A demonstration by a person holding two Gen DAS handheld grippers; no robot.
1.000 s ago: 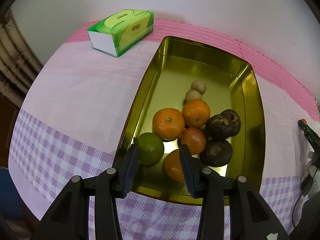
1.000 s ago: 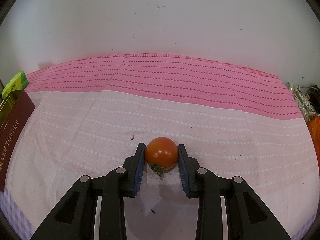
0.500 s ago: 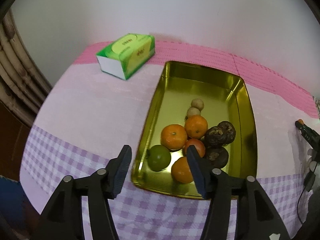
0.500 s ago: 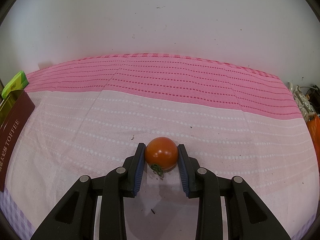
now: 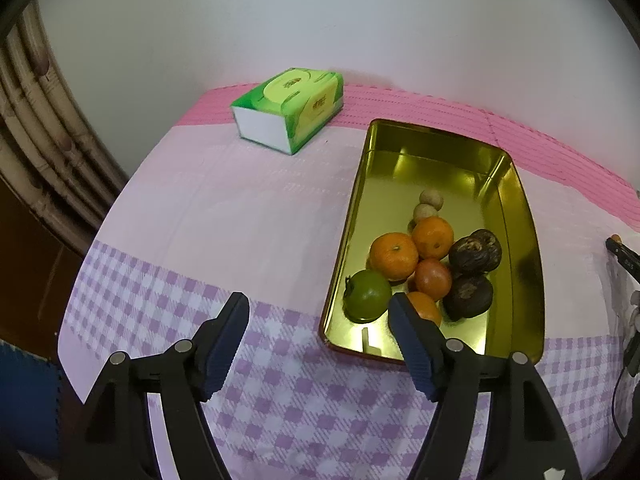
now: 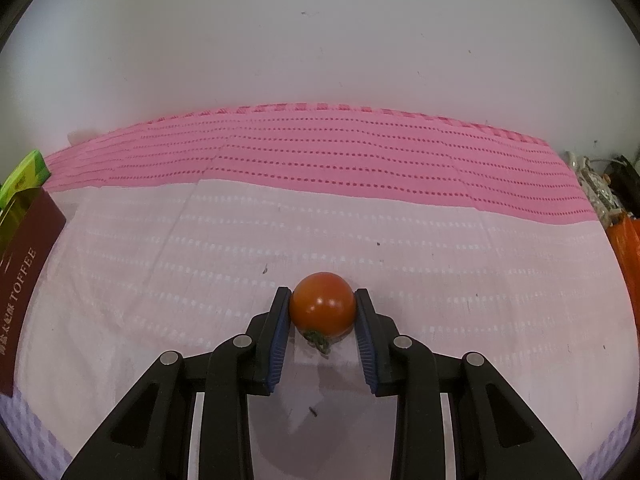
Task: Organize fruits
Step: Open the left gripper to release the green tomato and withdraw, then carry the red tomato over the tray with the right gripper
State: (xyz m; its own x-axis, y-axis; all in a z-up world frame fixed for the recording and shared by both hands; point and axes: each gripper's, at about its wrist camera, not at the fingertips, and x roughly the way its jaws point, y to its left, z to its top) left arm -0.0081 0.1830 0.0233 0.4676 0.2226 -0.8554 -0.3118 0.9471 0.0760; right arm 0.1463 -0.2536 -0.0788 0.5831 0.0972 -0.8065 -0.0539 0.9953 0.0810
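A gold tin tray [image 5: 524, 240] lies on the cloth-covered table in the left wrist view. It holds a green fruit [image 5: 367, 295], several oranges [image 5: 394, 256], a reddish tomato [image 5: 433, 279], two dark brown fruits [image 5: 475, 255] and two small beige ones [image 5: 431, 201]. My left gripper [image 5: 320, 312] hangs above the tray's near left corner with its jaws opening and nothing between them. In the right wrist view my right gripper [image 6: 322, 307] is shut on a red tomato [image 6: 322, 305] that rests on the pale pink cloth.
A green tissue pack [image 5: 290, 108] sits at the back left of the table, near the white wall. The tin's maroon outer side [image 6: 24, 280] marked TOFFEE shows at the left of the right wrist view. Cables and clutter [image 6: 604, 192] lie at the far right.
My left gripper has lifted and drawn back to the left from over the fruits in the tray, and its jaws have spread wider. The right gripper and its tomato have stayed still.
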